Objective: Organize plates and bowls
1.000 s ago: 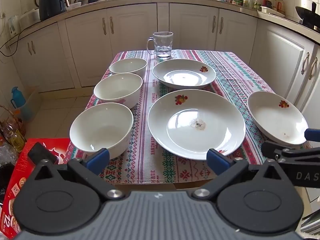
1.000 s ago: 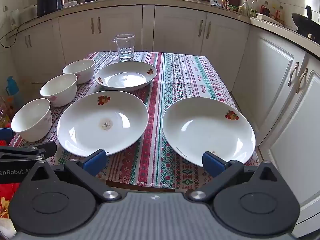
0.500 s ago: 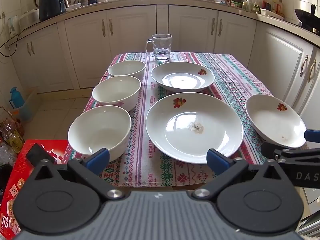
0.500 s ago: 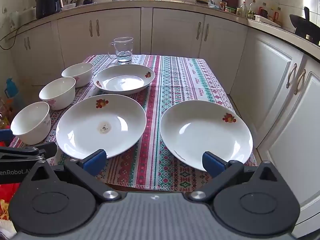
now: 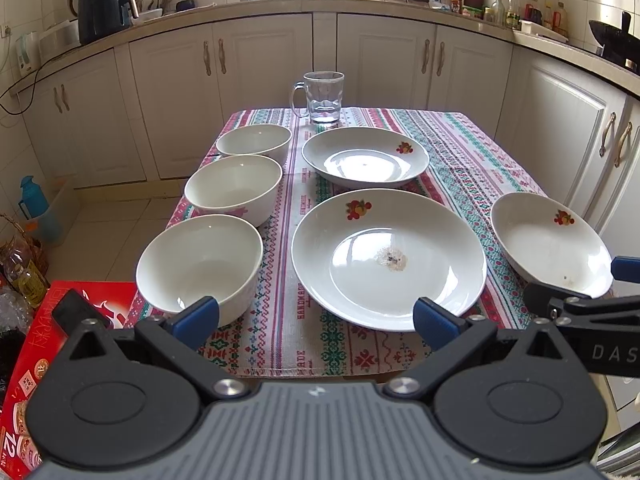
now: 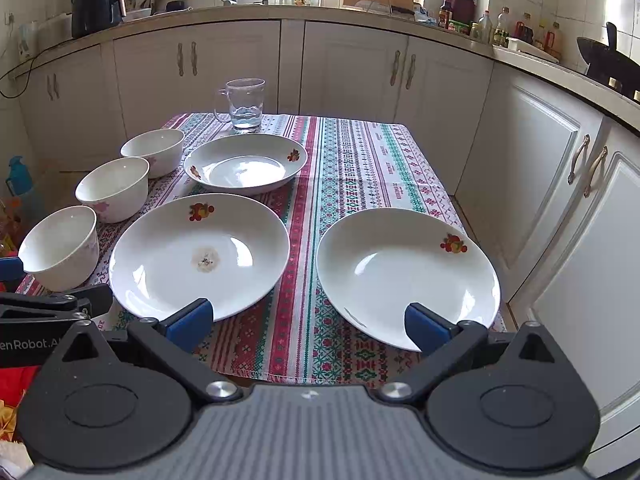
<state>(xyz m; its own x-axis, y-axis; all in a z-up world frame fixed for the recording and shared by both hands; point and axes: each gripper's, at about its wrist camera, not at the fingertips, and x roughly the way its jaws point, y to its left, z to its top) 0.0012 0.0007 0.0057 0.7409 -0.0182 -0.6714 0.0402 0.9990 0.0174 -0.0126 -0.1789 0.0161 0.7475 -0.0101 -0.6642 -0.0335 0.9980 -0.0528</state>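
Three white bowls stand in a row down the table's left side: near (image 5: 200,264), middle (image 5: 234,188), far (image 5: 254,142). A large white plate (image 5: 388,258) with a food stain lies in the middle. A smaller deep plate (image 5: 365,158) lies behind it. A third plate (image 6: 406,274) lies at the right. My left gripper (image 5: 316,318) is open and empty, short of the near edge. My right gripper (image 6: 308,326) is open and empty, short of the edge between the two near plates.
A glass mug (image 5: 324,98) with some water stands at the table's far edge. A patterned cloth (image 6: 352,160) covers the table. White cabinets (image 6: 540,168) run behind and along the right. A red box (image 5: 36,360) and bottles sit on the floor at the left.
Both grippers have drawn back and risen slightly, so the table looks a little farther away. Nothing on the table has moved.
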